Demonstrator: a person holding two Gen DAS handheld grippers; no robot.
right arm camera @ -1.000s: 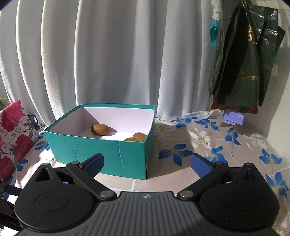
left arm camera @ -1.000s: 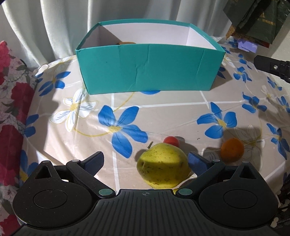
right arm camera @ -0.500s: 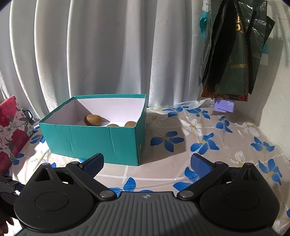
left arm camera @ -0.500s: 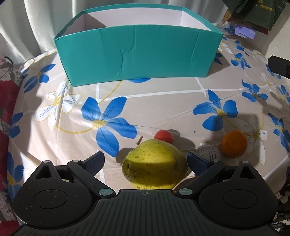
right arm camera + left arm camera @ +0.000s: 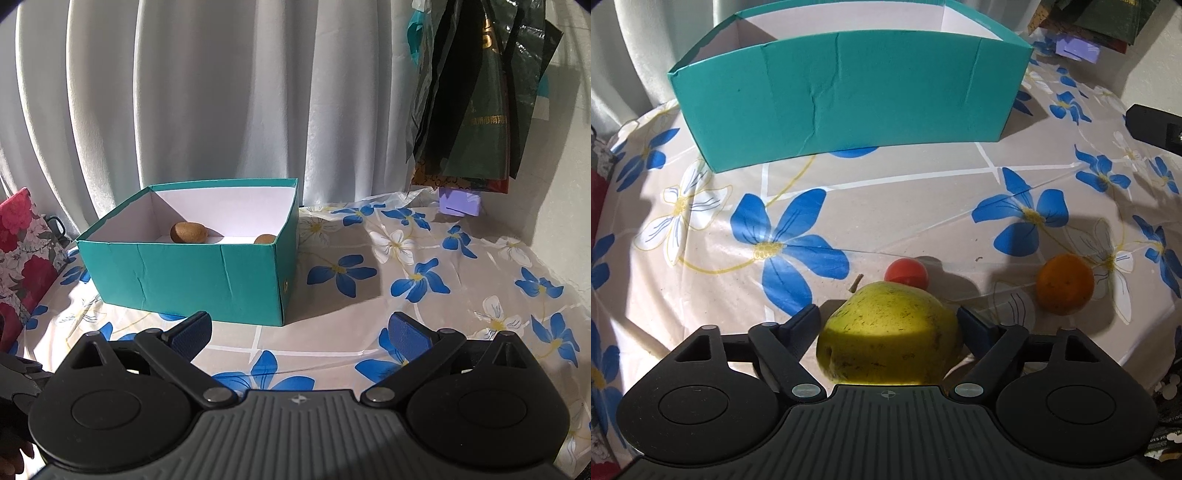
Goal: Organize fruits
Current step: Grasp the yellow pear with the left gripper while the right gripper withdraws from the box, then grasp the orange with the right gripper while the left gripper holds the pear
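Observation:
A yellow-green pear (image 5: pixel 890 332) lies on the flowered tablecloth (image 5: pixel 905 206), between the pads of my left gripper (image 5: pixel 886 316). Its jaws are closing, and both blue pads touch the pear's sides. Just behind the pear sits a small red fruit (image 5: pixel 907 273), and an orange (image 5: pixel 1065 284) lies to the right. The teal box (image 5: pixel 849 92) stands further back. In the right wrist view the box (image 5: pixel 184 273) holds two brown kiwis (image 5: pixel 188 232), one half hidden by the wall. My right gripper (image 5: pixel 301 328) hovers open and empty above the cloth in front of the box.
Dark plastic bags (image 5: pixel 480 92) hang at the right over a small purple box (image 5: pixel 460 201). White curtains (image 5: pixel 221 92) close the back. A red floral cloth (image 5: pixel 22 251) lies left of the table. The table edge curves close behind the orange.
My left gripper came down and closer over the pear, and its jaws narrowed from wide apart onto the pear's sides. The right gripper's view shifted slightly; its jaws stayed open.

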